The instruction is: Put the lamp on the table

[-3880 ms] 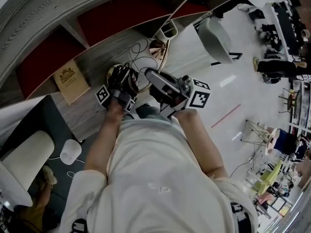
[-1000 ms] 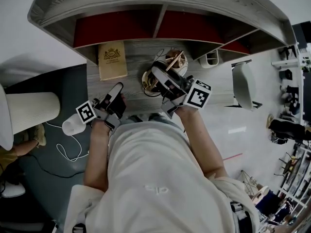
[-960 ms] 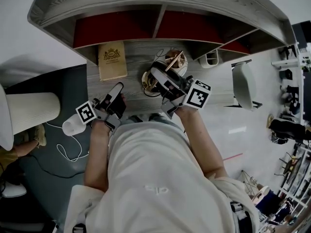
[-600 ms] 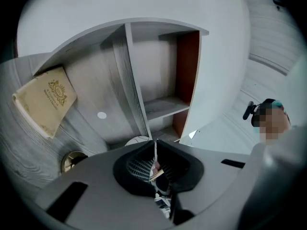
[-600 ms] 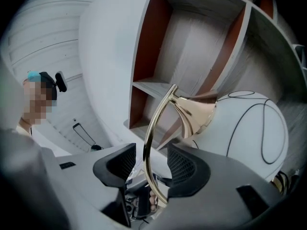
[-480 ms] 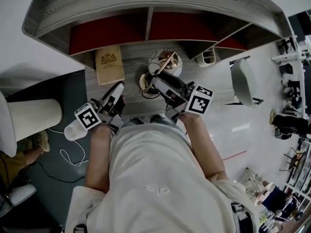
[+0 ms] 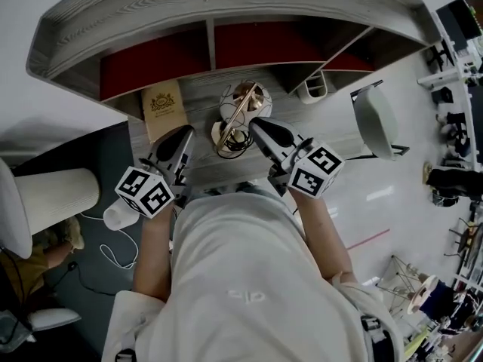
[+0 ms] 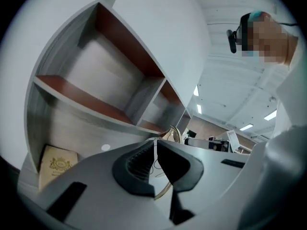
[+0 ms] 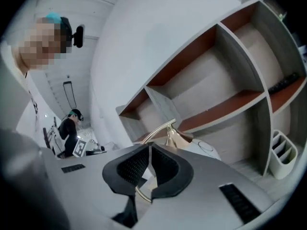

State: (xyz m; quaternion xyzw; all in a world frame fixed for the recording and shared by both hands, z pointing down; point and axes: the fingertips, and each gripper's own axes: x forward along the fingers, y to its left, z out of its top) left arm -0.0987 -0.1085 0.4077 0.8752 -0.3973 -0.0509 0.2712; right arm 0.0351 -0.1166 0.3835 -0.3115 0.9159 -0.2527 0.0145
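Left tool closed, pointing forward just beside lamp

The desk is roofed along its far edge by the shelf unit, so reach from above is barred there; the lamp and its coiled cord fill the middle; the book blocks the far left corner; the white holder blocks the far right; bare desk lies between lamp and holder.

Dim, flat indoor light, strong fisheye bending (black corners in both gripper views), bright ceiling lights.
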